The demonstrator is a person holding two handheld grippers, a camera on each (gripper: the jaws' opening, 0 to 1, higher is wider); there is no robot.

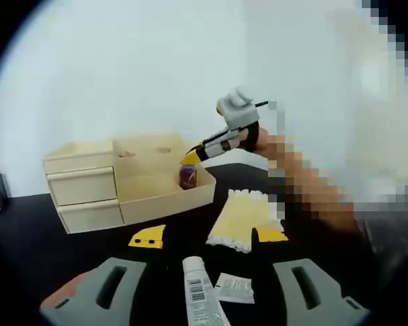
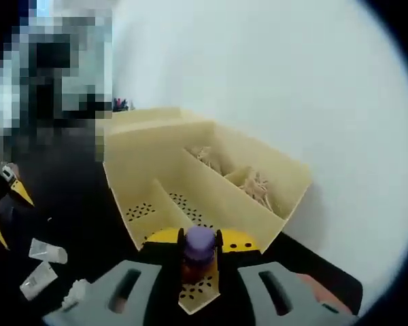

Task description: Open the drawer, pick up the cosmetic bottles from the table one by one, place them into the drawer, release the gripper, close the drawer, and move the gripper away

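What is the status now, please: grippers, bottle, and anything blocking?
Right gripper shut on purple-capped bottle, at the front edge of the open organizer tray. Left gripper open, low over a white tube. Nothing blocking seen.

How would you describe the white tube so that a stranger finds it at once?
Start at the cream drawer organizer on the black table. Nearer the camera, between the left gripper's grey jaws, lies the white tube. It alone carries a barcode; the sachet beside it is flat.

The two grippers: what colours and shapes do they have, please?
The left gripper has two broad grey jaws, each with a dark slot; one shows an orange edge. The right gripper, seen in the left gripper view, is slim, black and yellow, with a grey-white block on top and a thin black cable.
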